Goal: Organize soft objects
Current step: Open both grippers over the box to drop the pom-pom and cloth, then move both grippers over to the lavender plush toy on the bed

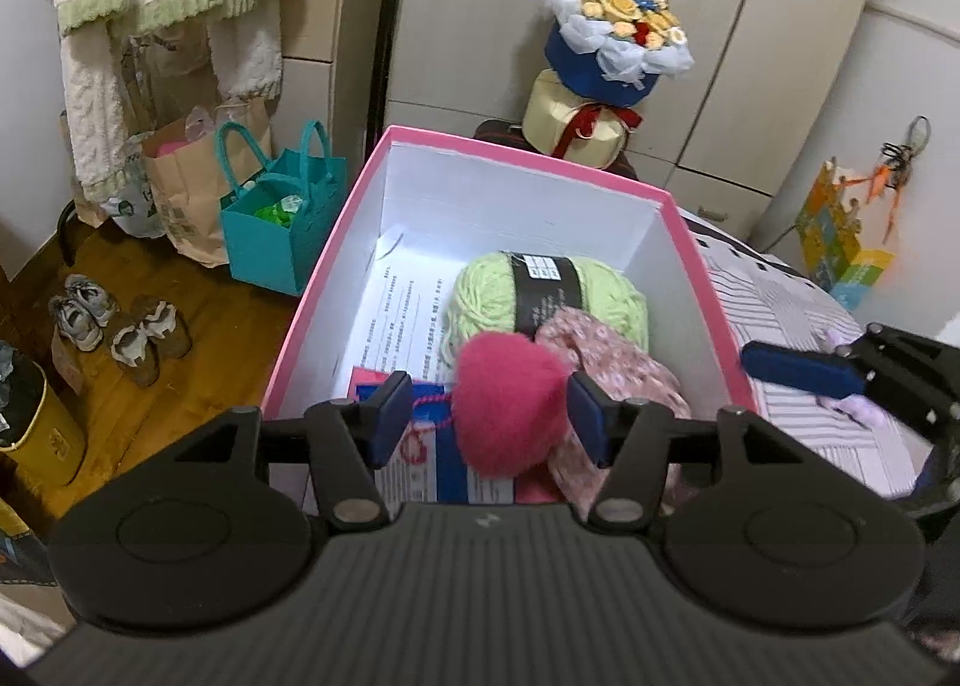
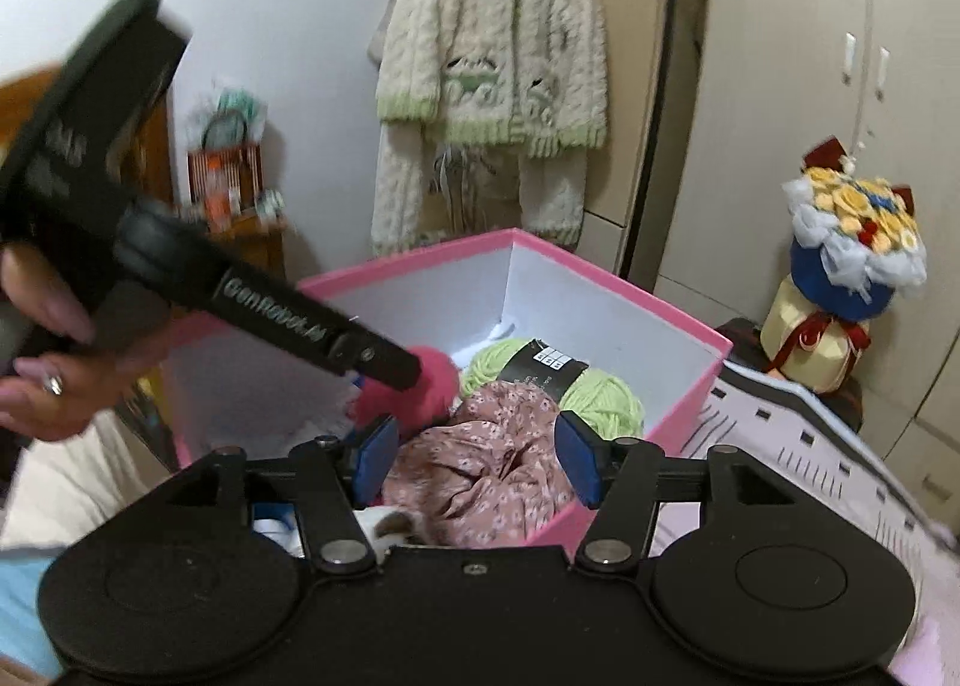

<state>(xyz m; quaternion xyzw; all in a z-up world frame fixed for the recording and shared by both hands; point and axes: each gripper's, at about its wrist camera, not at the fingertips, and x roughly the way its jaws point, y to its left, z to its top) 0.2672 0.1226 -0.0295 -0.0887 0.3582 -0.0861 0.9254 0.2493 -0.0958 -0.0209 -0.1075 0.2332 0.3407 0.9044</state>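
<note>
We are logging a pink box (image 1: 336, 242) at the centre of both frames, holding a green yarn ball (image 1: 498, 290), a pink pompom (image 1: 507, 398), a floral cloth (image 2: 480, 464) and printed papers (image 1: 396, 314). We are holding the left gripper (image 1: 489, 416) low in its frame with fingers apart, the pompom lying loose between them. We are keeping the right gripper (image 2: 474, 461) spread around the cloth, apparently not pinching it.

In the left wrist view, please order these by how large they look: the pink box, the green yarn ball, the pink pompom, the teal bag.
1. pink box
2. green yarn ball and pink pompom: they look alike, and the pompom is nearer the camera
3. teal bag: partly hidden, so unsure
</note>
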